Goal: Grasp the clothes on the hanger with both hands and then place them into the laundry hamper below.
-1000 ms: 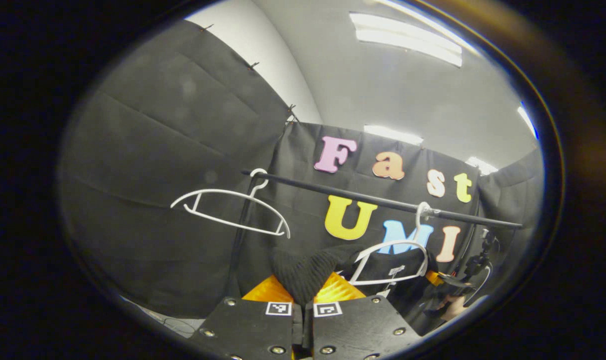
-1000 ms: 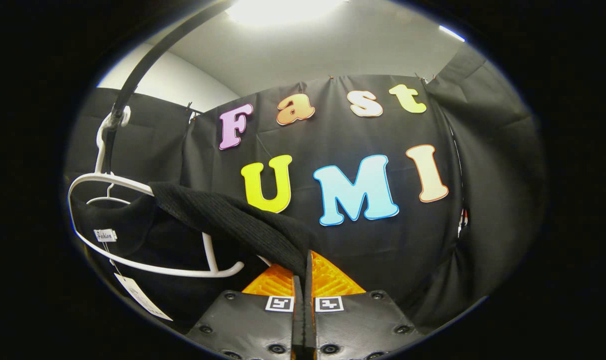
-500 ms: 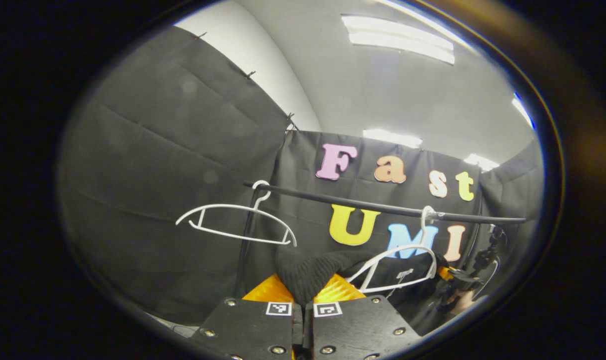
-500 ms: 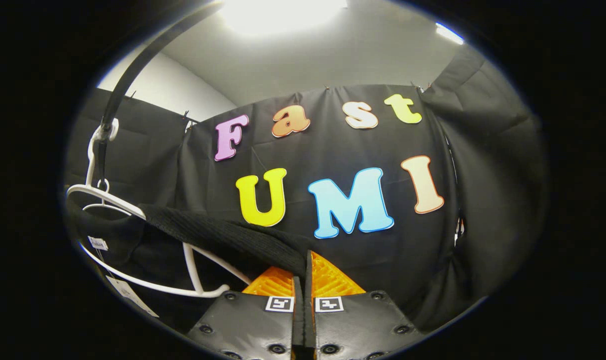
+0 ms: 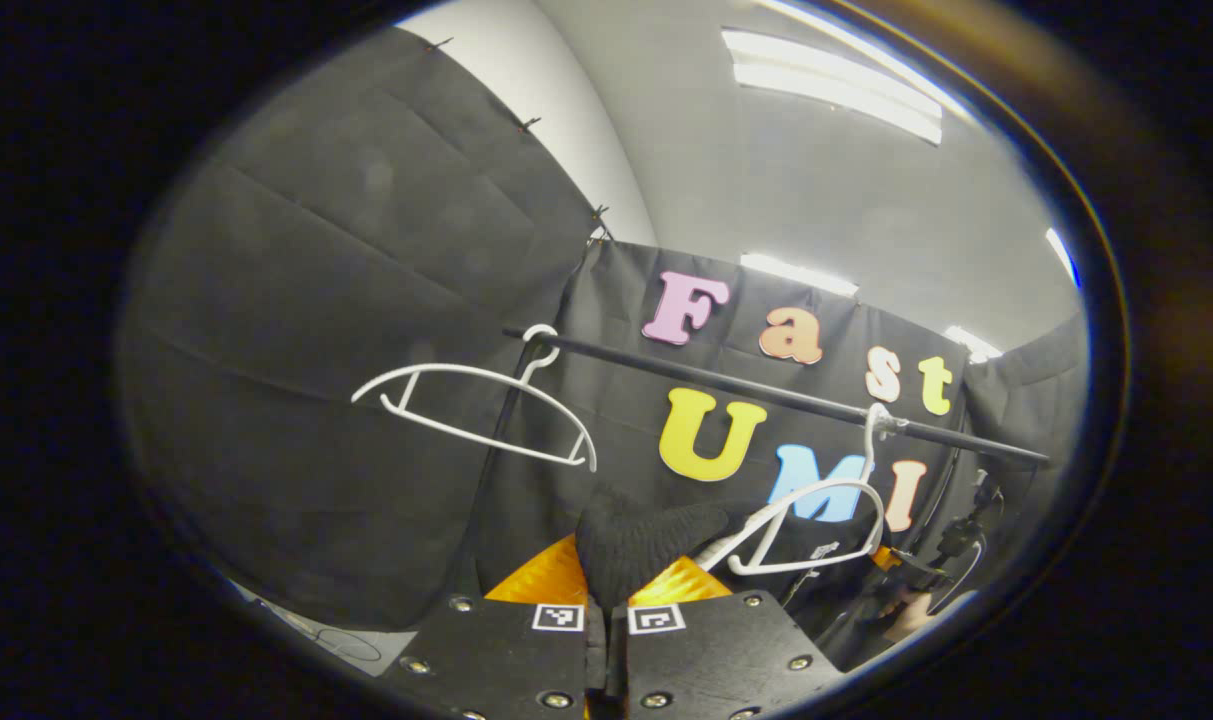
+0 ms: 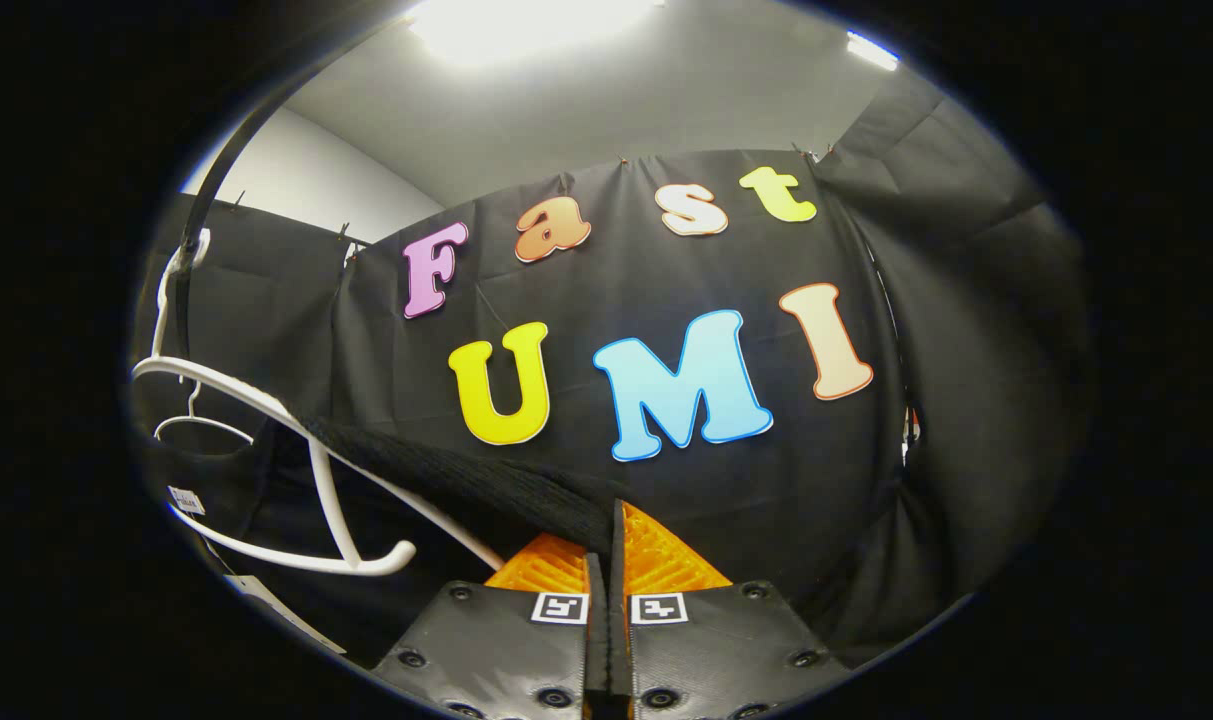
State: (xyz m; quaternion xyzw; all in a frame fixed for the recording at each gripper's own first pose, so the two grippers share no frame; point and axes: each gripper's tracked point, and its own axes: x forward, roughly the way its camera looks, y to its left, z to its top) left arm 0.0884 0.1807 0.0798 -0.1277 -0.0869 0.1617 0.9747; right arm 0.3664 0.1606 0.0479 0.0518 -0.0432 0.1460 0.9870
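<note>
1. In the left gripper view, the left hand-held gripper [image 5: 606, 590] is clamped tight on a bunched fold of the black knit garment [image 5: 631, 540], which rises just ahead of its fingertips.
2. Ahead and to that gripper's right, the garment runs to a white hanger [image 5: 816, 520] hooked on the black rail [image 5: 766, 395]; part of the cloth still drapes over it.
3. An empty white hanger [image 5: 476, 410] hangs on the same rail, ahead and to the left, well apart from the garment.
4. Far to the right, the other hand-held gripper [image 5: 901, 565] and the hand [image 5: 906, 610] holding it show at the garment's far side.
5. In the right gripper view, the right hand-held gripper [image 6: 606, 570] is closed narrow on a stretched band of the black knit garment [image 6: 466, 475], which leads off to its left.
6. There the white hanger [image 6: 316, 470] tilts, its arm crossing the cloth, with a paper tag [image 6: 286, 625] dangling below.
</note>
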